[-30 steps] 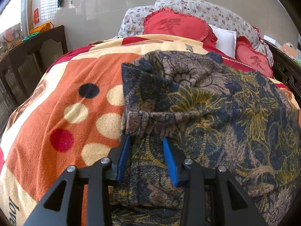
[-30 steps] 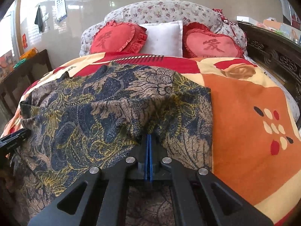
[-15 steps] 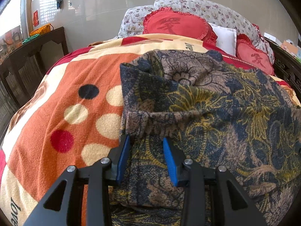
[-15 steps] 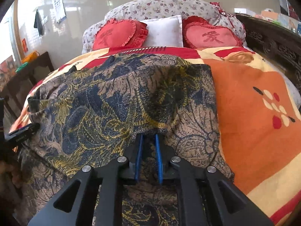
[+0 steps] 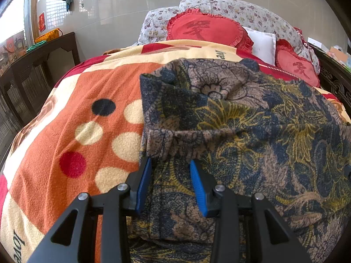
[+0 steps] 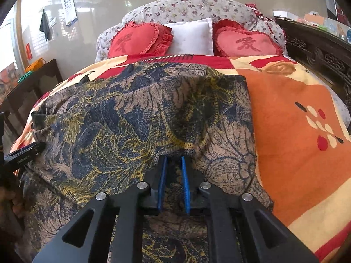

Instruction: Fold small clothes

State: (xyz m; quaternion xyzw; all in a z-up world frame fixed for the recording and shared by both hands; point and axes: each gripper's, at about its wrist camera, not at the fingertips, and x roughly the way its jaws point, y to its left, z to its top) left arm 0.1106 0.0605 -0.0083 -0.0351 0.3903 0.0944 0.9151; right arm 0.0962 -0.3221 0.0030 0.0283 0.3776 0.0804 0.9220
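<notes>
A patterned garment (image 5: pixel 252 120) in navy, tan and yellow lies folded over on the orange blanket (image 5: pixel 76 120); it also fills the right wrist view (image 6: pixel 131 120). My left gripper (image 5: pixel 171 164) is open, its blue pads either side of the garment's near left folded edge, holding nothing. My right gripper (image 6: pixel 174 160) is open by a narrow gap just in front of the garment's near folded edge, holding nothing. The left gripper's black tip (image 6: pixel 24 153) shows at the left edge of the right wrist view.
Two red heart cushions (image 6: pixel 140 39), a white pillow (image 6: pixel 190 37) and a floral bolster (image 6: pixel 186 8) lie at the head of the bed. A dark carved bed frame (image 6: pixel 318 52) runs on the right. A dark wooden cabinet (image 5: pixel 33 65) stands to the left.
My right gripper has opened, letting go of the garment's folded edge, and has drawn back a little. My left gripper stays open in the same place.
</notes>
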